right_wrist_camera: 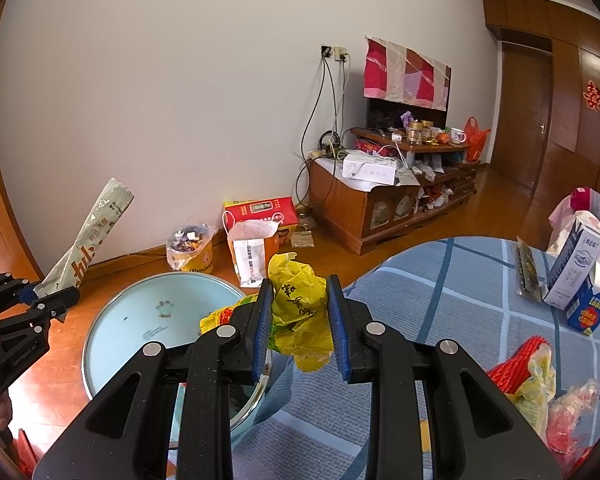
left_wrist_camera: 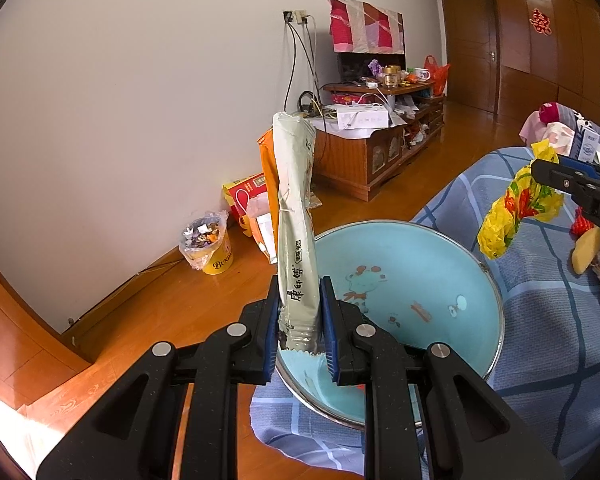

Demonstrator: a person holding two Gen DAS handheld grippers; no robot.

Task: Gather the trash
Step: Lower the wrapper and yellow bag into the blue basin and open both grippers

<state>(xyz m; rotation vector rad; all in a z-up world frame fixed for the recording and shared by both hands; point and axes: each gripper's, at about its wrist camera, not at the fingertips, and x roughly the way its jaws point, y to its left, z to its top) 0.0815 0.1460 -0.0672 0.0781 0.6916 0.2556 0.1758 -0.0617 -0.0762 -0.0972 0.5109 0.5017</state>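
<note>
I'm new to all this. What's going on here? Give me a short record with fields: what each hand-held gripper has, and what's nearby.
left hand-held gripper: shut on long pale wrapper, held upright over the basin
right hand-held gripper: shut on crumpled yellow plastic bag
basin: light blue, cartoon print inside, on the blue checked cloth
still on the cloth: milk carton, red net bag
floor by wall: lined, filled yellow bin
</note>
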